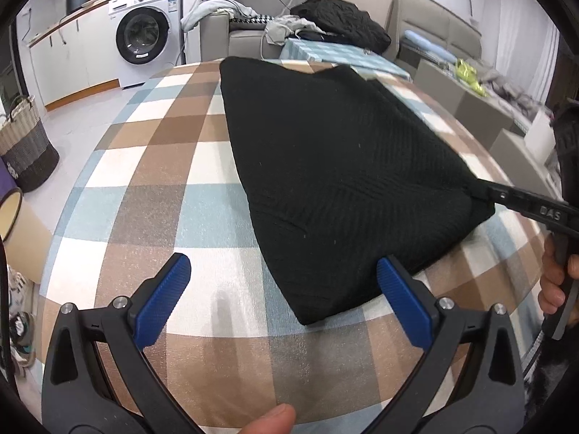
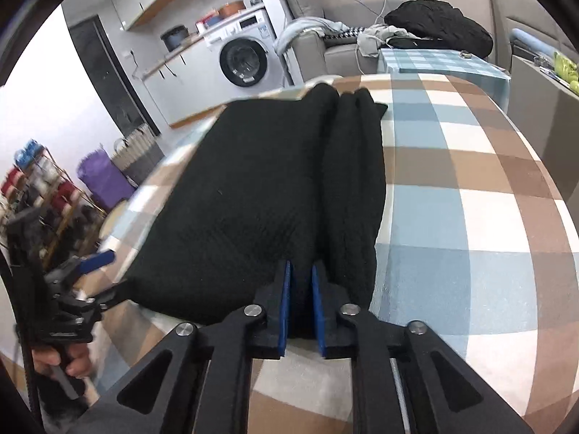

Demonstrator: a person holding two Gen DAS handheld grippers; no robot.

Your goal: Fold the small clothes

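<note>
A black knit garment (image 1: pixel 325 166) lies folded on the checked tablecloth (image 1: pixel 173 166). My left gripper (image 1: pixel 284 275) is open, its blue fingers (image 1: pixel 166 296) wide apart just in front of the garment's near corner, holding nothing. My right gripper (image 2: pixel 299 282) is shut on the near edge of the garment (image 2: pixel 260 188), pinching a fold between its blue pads. In the left wrist view the right gripper (image 1: pixel 481 190) grips the garment's right corner. In the right wrist view the left gripper (image 2: pixel 90 264) shows at the left, blurred.
A second checked table (image 1: pixel 336 54) stands behind, with a grey sofa carrying a black pile of clothes (image 1: pixel 340 21). A washing machine (image 1: pixel 144 32) is at the back left. A woven basket (image 1: pixel 25 144) stands on the floor at the left.
</note>
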